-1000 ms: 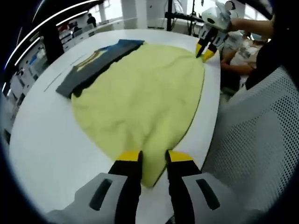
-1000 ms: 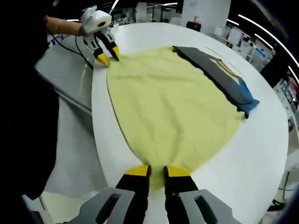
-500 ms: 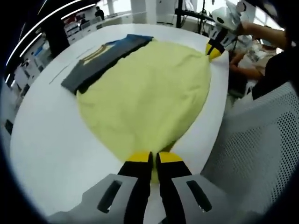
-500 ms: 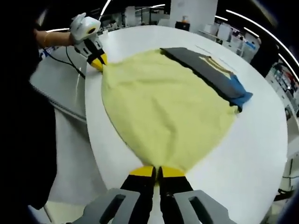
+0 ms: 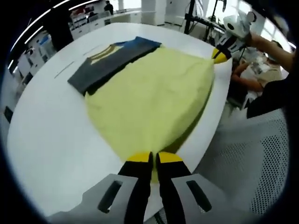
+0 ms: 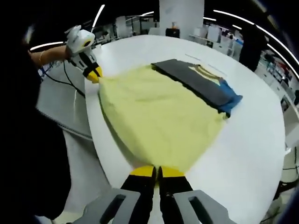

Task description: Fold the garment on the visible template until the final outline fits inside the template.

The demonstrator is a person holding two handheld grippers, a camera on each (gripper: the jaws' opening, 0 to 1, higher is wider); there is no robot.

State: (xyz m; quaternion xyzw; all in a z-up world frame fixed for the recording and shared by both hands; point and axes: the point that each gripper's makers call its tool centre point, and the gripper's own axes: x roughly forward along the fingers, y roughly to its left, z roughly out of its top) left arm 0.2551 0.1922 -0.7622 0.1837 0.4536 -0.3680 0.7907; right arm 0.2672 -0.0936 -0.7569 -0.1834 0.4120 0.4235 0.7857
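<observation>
Yellow garment held at 2 corners above a white desk.
The left tongs [image 5: 153,157] and right tongs [image 6: 156,171] are each closed on a corner of the yellow garment [image 5: 149,95], which spreads across the round desk [image 5: 51,121] near its edge. A dark folded shirt [image 5: 110,58] lies along the garment's far side, touching it.

Left gripper [image 5: 153,157], right gripper [image 6: 157,171] — grey bodies, black jaws, yellow tips; person's clothing dark.
</observation>
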